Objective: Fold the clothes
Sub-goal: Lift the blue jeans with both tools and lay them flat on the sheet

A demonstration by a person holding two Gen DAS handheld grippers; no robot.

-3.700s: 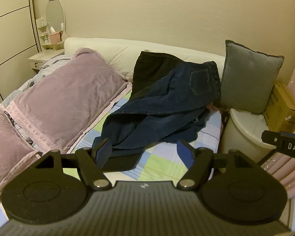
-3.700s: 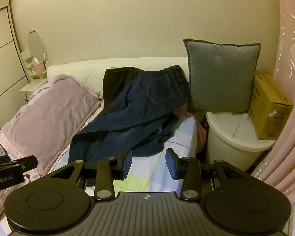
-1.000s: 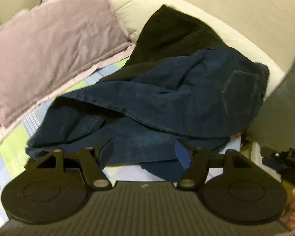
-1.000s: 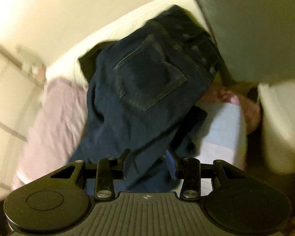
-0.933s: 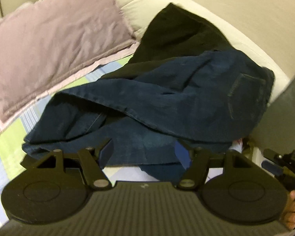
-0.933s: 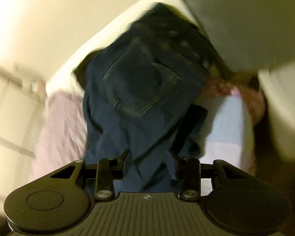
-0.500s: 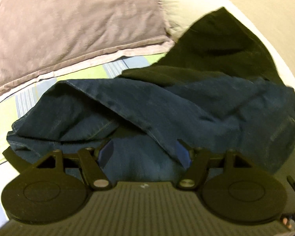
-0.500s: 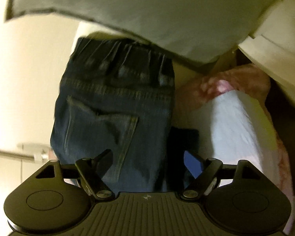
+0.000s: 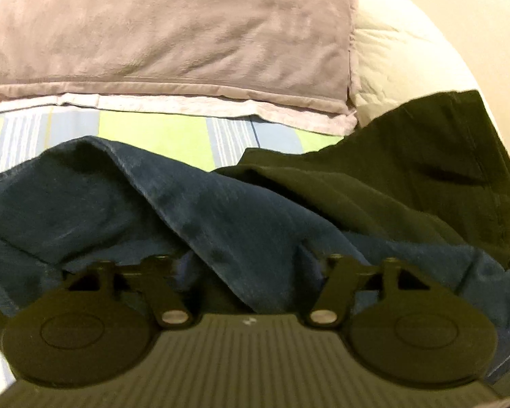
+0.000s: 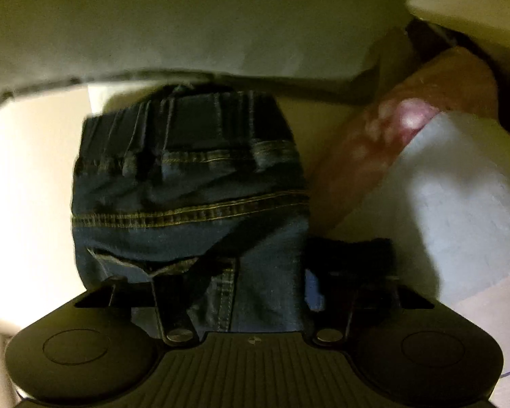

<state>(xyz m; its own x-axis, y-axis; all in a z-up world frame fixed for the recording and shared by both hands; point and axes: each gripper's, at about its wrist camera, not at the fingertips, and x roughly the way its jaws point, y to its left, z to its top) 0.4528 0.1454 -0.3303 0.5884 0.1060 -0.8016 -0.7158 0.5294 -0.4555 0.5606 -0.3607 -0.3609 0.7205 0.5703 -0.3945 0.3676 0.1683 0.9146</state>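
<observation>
Now, left gripper: low over the jeans, jaws spread wide, a raised denim fold lying between the fingers; not clenched on it.
Right gripper: pressed up to the waistband end of the jeans, jaws parted, denim filling the gap; no closed grip visible.
Jeans: crumpled on the striped sheet, partly over the black garment, waistband up against the grey cushion.
Pillow: mauve, beyond the jeans, at the sheet's far edge.
Hidden: both grippers' fingertips are buried in or blurred against the denim; the trouser legs run out of frame.
Hard to make out: the right view is motion-blurred; the pink patch beside the jeans is unclear.
</observation>
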